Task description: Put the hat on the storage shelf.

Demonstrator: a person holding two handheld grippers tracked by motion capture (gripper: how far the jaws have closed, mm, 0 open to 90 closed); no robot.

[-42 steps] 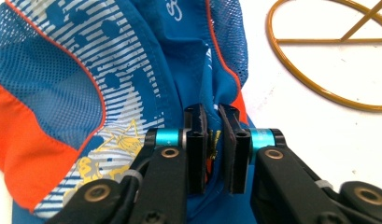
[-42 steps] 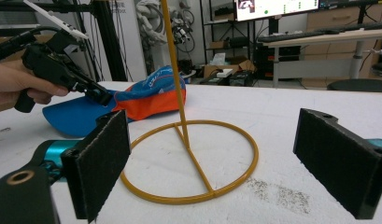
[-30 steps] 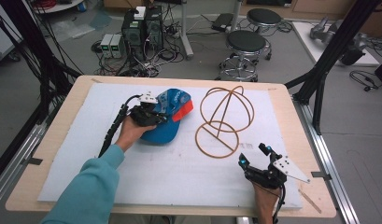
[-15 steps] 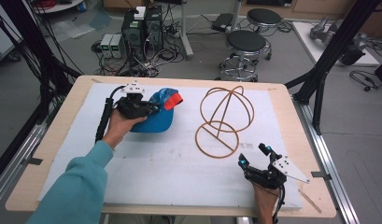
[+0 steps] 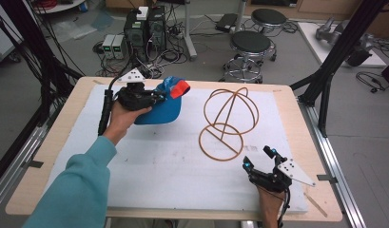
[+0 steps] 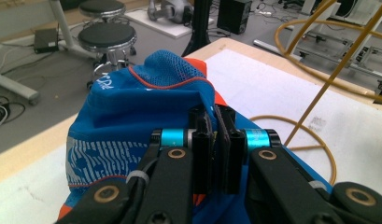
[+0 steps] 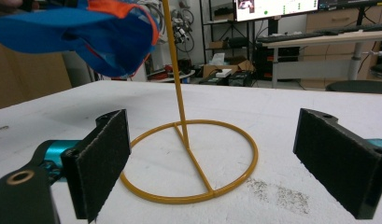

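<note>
In the high view, the left gripper (image 5: 151, 99) holds the blue cap (image 5: 164, 107) above the worktop (image 5: 149, 166). In the left gripper view, its fingers (image 6: 202, 140) are clamped on the cap's fabric. In the right gripper view, the right gripper (image 7: 212, 158) rests low, fingers wide apart, facing the wire stand (image 7: 188, 158).

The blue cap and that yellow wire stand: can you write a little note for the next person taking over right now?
Left gripper: shut on the blue cap, holding it in the air above the white mat.
Right gripper: open, holding nothing, near the mat's front right, facing the wire stand.
Done: the cap is picked up.
Left: the stand is upright and bare; probably the cap goes on its round top, then let go.
</note>
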